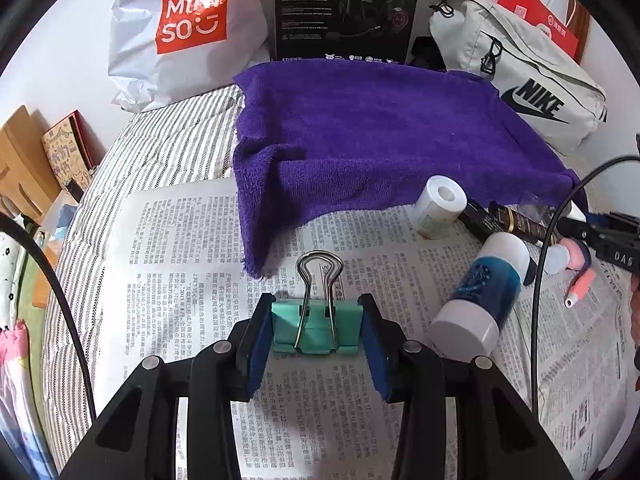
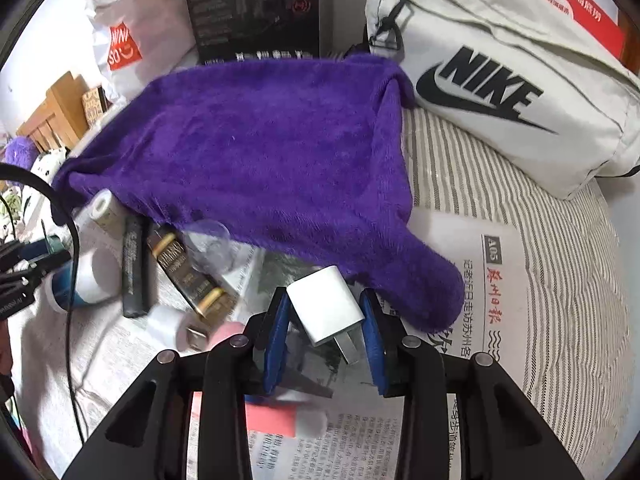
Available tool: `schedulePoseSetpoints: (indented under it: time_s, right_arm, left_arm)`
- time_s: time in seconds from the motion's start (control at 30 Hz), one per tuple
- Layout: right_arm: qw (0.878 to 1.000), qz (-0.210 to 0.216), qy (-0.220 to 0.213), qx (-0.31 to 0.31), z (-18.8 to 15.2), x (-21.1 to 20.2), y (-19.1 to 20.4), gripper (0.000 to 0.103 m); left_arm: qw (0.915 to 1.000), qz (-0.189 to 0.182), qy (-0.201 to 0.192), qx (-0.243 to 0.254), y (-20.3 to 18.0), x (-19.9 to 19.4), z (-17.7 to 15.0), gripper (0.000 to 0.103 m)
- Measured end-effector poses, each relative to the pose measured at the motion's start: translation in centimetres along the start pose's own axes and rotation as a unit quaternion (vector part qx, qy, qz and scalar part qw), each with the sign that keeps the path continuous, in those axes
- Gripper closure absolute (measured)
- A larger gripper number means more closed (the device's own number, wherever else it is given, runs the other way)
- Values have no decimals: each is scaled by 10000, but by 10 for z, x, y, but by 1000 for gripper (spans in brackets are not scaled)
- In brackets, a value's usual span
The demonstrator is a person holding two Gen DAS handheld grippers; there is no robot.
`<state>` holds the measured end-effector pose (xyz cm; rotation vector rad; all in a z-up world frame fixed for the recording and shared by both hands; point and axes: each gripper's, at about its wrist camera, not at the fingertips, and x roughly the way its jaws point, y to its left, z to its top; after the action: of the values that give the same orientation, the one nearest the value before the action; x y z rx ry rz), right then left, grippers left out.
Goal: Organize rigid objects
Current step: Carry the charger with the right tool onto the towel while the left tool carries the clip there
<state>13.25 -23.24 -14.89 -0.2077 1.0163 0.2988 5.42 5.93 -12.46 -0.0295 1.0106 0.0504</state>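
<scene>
The left gripper [image 1: 317, 330] is clenched on a mint-green binder clip [image 1: 316, 328]; its blue pads press the clip's two ends, and the wire handles stand up past the fingertips. Clip and fingers hang over a newspaper [image 1: 180, 264] spread on a striped bedsheet [image 1: 160, 136].

The right gripper [image 2: 326, 322] grasps a white plug adapter [image 2: 324, 306] — tilted between the blue pads, its metal prongs pointing down and back toward the wrist. Whether both pads press it firmly is hard to tell, as the body sits skewed.

Ahead of both pairs of fingers lies a purple towel [image 1: 380, 136], draped over something raised; what is beneath it stays hidden. Its near edge hangs just beyond the left fingertips, and one fold droops right beside the right fingertips.

To the right of the left fingers lie a blue bottle with white caps [image 1: 484, 292] on its side, a small white roll [image 1: 440, 204] near the towel's edge, and a dark gold-lettered tube [image 1: 516, 220], close together. A pink item [image 1: 580, 280] lies beyond them, partly hidden.

Past the towel stand a white Miniso bag [image 1: 180, 28], a black product box [image 1: 344, 8] and a grey Nike pouch [image 2: 500, 92] — all closed, contents unseen.
</scene>
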Motion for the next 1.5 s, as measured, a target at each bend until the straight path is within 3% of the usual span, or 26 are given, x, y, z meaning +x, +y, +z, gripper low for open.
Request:
schedulePoseSetpoints:
  time_s: [0.27,0.93,1.23,1.5]
  right_arm:
    - [10000,-16,-85,27,-2,-9,1,68]
    - [9992,76,-335,223,2,-38,-7,68]
    - [9988,219,-382,210,14,-42,-5,68]
    - [9979,369,-493,219,44,-45,-6,68]
  left_arm:
    - [9995,-243,-99,-151,9,-3,0,64]
    - [9983,-401,-184,-389,18,-41,-12,64]
    - [9980,-405,-368,-312,14,-58,9,64]
    - [9964,-608,-494,-336,18,-58,49,64]
